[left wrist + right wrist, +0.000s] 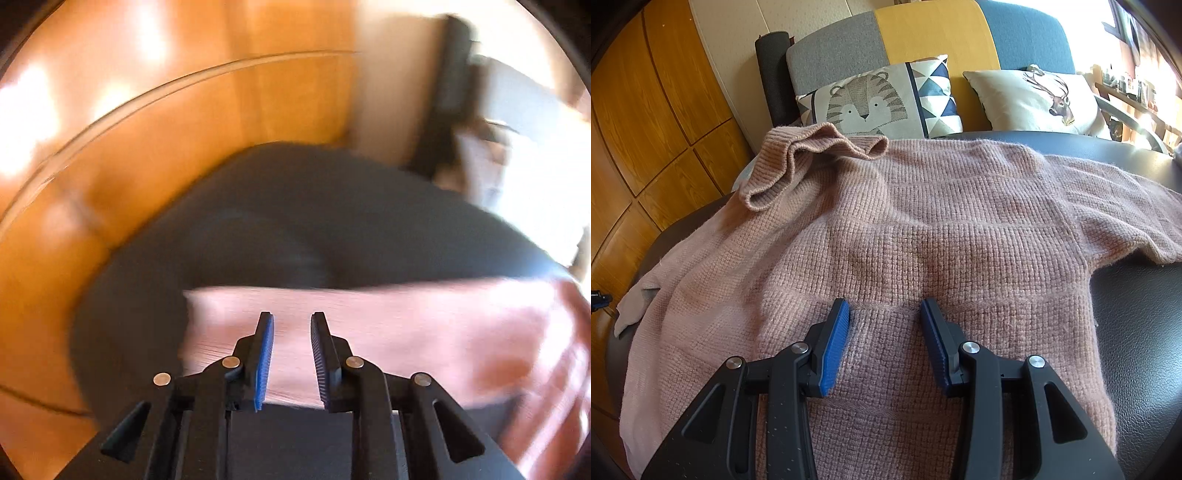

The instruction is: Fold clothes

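Spreading across a dark leathery table (1137,332), the pink chunky-knit sweater (923,229) lies beneath the parted, empty right gripper (884,314) and left gripper (291,321), near cushions (882,99).

Blurred left wrist view, sharp right wrist view.
Heavy motion smear and white glare patches are seen ahead of the left gripper (291,319); daylight is blown out to its right; edges are bowed.

Wood-panelled wall (646,122), grey-yellow-blue sofa (923,37), two cushions, bright window light
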`<state>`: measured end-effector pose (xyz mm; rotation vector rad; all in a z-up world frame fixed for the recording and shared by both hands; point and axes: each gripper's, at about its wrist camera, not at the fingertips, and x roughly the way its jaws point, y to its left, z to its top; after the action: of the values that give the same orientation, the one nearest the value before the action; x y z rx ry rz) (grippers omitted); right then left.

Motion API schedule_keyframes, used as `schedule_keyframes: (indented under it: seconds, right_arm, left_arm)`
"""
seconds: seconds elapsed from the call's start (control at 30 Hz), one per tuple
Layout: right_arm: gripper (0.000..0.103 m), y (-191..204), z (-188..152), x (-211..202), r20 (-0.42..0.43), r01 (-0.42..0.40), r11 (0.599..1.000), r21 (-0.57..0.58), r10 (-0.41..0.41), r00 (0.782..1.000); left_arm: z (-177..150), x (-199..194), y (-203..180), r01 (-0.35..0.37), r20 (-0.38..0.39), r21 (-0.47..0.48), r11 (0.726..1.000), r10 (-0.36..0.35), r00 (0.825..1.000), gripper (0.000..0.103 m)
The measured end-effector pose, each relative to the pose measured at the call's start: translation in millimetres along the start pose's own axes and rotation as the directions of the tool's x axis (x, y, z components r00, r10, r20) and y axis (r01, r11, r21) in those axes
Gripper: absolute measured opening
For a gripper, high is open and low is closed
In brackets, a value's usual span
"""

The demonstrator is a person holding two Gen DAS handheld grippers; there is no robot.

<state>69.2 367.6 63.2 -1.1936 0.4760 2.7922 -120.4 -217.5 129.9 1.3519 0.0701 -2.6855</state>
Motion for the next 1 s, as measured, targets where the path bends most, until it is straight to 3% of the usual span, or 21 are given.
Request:
schedule_keyframes:
  seconds: [0.1,0.2,0.3,0.37,0.43,0.5,0.77,0.87,1.0]
  right_arm:
    - [0.044,0.3,0.1,-0.1,-0.001,0.001,1.0,-0.002,-0.001,1.0]
    - [0.044,-0.6,0.4,-0.3,-0.003,-0.004,1.0,0.002,0.004,1.0]
    - [0.044,-2.6,0.7,-0.9,-0.007,-0.017,1.0,0.01,0.017,1.0]
    - [0.044,-4.8,0.0,-2.1,-0.01,-0.031,0.999,0.016,0.031,0.999]
    - [0.044,-6.1,0.3,-2.3,-0.018,-0.042,0.999,0.015,0.042,0.999]
    - [0.044,-5.3,2.3,-1.5,-0.041,-0.044,0.999,-0.006,0.044,0.998]
    - [0.042,-2.2,10.3,1.7,-0.132,-0.058,0.994,-0.09,0.046,0.99]
    - [0.044,2.6,24.6,3.0,-0.136,-0.092,0.993,-0.08,0.081,0.987]
    - [0.044,9.7,45.7,4.8,-0.135,-0.142,0.988,-0.059,0.133,0.982]
  left_arm:
    - [-28.9,-17.9,-76.7,0.163,0.014,0.116,0.98,-0.165,0.986,0.021]
    - [-65.8,-36.0,-157.2,0.286,0.003,0.233,0.93,-0.295,0.956,0.021]
    - [-97.1,-39.6,-212.2,0.297,-0.033,0.335,0.894,-0.304,0.952,0.021]
    - [-115.3,-39.9,-234.6,0.26,-0.045,0.374,0.89,-0.262,0.964,0.021]
    - [-130.5,-39.1,-239.5,0.225,-0.028,0.396,0.89,-0.234,0.972,0.022]
    - [-140.4,-39.7,-230.5,0.225,0.007,0.389,0.893,-0.247,0.969,0.027]
    - [-149.9,-35.2,-206.7,0.262,-0.017,0.33,0.907,-0.272,0.962,0.031]
    - [-137.7,-34.9,-213.5,0.254,-0.042,0.344,0.904,-0.255,0.966,0.031]
    - [-103.7,-28.4,-232.5,0.289,-0.018,0.306,0.907,-0.298,0.954,0.03]
